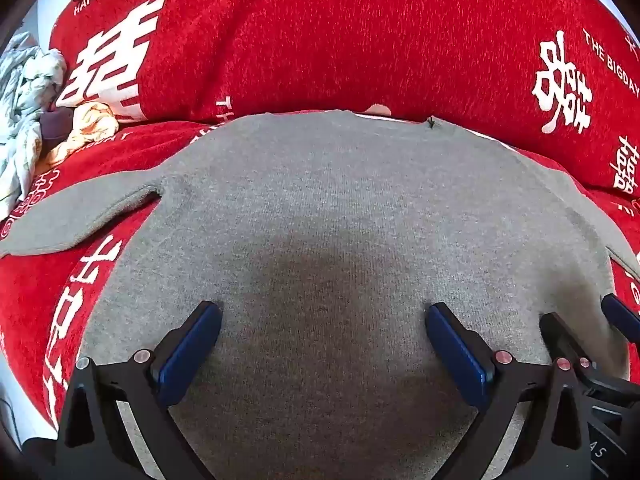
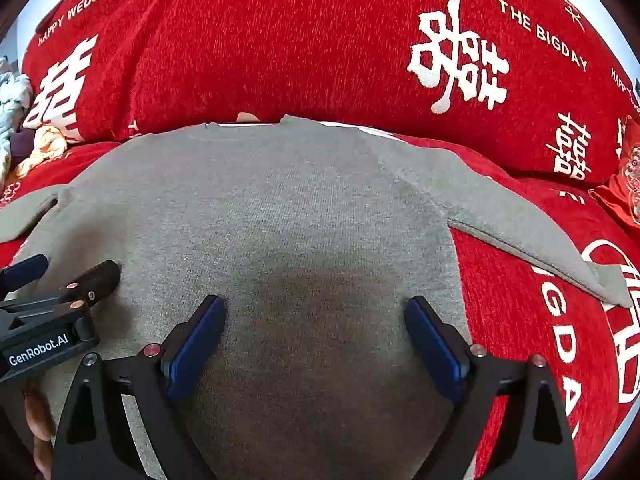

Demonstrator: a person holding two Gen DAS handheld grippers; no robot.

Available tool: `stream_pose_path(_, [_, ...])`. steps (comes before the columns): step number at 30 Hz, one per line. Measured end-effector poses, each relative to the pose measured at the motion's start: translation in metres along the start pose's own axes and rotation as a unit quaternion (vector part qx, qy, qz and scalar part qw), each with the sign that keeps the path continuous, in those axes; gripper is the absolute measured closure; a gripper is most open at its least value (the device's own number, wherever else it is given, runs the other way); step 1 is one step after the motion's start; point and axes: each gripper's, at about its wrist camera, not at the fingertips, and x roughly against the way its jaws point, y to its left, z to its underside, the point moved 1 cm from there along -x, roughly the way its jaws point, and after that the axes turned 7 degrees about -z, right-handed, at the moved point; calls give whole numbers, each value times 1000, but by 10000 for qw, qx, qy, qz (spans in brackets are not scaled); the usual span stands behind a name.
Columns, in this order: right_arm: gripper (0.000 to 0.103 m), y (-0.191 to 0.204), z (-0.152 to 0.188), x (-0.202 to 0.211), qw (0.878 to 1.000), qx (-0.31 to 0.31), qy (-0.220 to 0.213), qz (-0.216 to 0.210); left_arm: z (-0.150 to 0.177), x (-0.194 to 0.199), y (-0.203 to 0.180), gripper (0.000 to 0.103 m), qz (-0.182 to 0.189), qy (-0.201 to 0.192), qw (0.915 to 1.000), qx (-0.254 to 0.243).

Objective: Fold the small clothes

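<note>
A small grey knit sweater (image 1: 320, 208) lies spread flat on a red sofa seat, neckline toward the backrest. One sleeve (image 1: 76, 220) reaches out to the left, the other sleeve (image 2: 540, 236) to the right. My left gripper (image 1: 324, 320) hovers over the sweater's lower body, jaws wide open, nothing between its blue pads (image 1: 192, 352). My right gripper (image 2: 316, 316) is also open over the sweater (image 2: 280, 208), close beside the left one. Each gripper shows at the edge of the other's view: the right gripper (image 1: 592, 332) and the left gripper (image 2: 60, 276).
The sofa cover (image 1: 360, 40) is red with white characters and lettering, and its backrest rises just behind the neckline. A heap of crumpled light clothes (image 1: 36, 112) lies at the far left of the seat. A red cushion (image 2: 624, 176) sits at the right.
</note>
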Motion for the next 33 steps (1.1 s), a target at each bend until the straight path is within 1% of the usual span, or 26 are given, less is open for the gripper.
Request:
stream_pose_path(2, [10, 0, 0, 0, 10000, 0, 3, 3, 0, 0, 2, 0, 0, 10, 10000, 14])
stream_pose_path(3, [10, 0, 0, 0, 10000, 2, 2, 5, 1, 2, -1, 0, -73, -121, 9999, -91])
stream_pose_path(10, [10, 0, 1, -1, 10000, 3, 0, 9, -9, 7, 14, 0, 16, 0, 10000, -89])
stream_pose_path(15, [9, 1, 1, -4, 10000, 1, 25, 23, -3, 6, 3, 0, -75, -89, 9999, -24])
stream_pose_path(33, [9, -1, 4, -4, 10000, -43, 77, -20, 1, 3, 3, 0, -97, -103, 9999, -27])
